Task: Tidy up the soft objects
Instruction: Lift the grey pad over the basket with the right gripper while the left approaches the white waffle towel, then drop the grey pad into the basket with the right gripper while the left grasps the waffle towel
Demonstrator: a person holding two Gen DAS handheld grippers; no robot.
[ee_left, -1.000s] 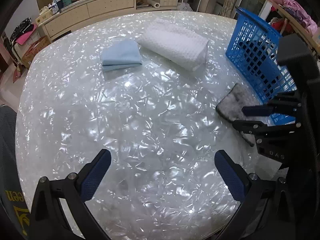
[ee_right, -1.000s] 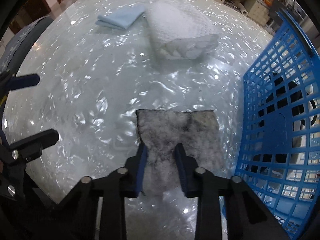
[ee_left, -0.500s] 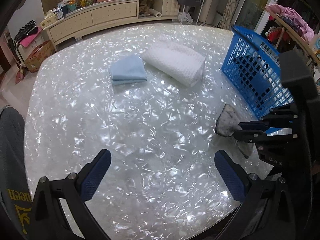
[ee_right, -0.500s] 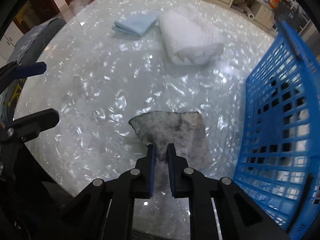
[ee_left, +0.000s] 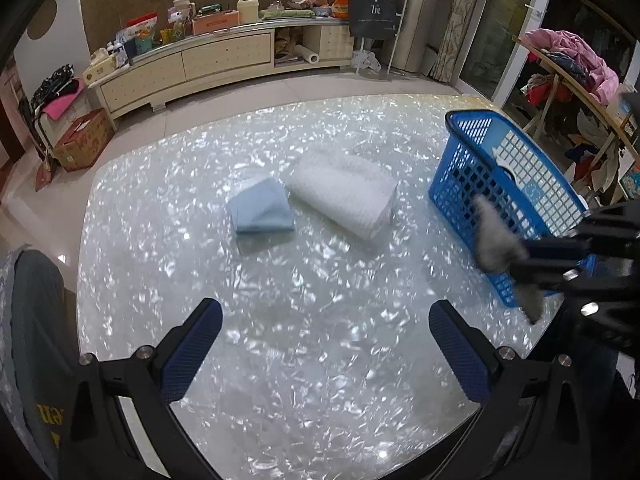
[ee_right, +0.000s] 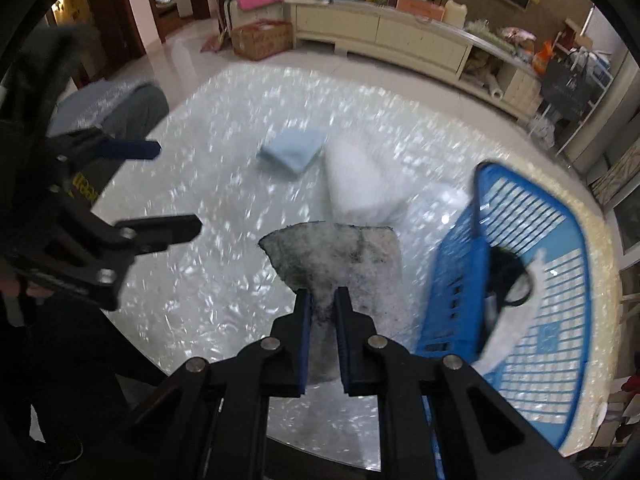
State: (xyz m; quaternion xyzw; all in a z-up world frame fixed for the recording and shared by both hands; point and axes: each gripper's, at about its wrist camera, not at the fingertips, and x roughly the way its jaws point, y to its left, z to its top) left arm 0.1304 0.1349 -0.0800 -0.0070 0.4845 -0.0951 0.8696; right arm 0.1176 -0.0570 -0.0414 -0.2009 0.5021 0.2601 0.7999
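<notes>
Lifting the grey fuzzy cloth (ee_right: 344, 256) off the desk (ee_right: 224, 280) is the step in hand — the right tongs (ee_right: 322, 300) are pinched tight on its near edge, and the cloth hangs clear of the pearly surface at the centre of the right wrist view. Just to its right sits the blue basket (ee_right: 532, 280), already holding some dark and white items, so the likely next move is to carry the cloth across the rim and let go once it hangs over the opening; the limp cloth could drag on the basket wall if it is brought across too low.

Both pairs of tongs point steeply downward. The left tongs (ee_left: 326, 350) stand wide open and empty over bare desk in the lower middle of their own view. Still waiting on the desk, toward the upper middle of the frame, are the folded light-blue cloth (ee_left: 262, 210) and, just beside it, the white towel (ee_left: 344, 196) — both well apart from either tongs.
</notes>
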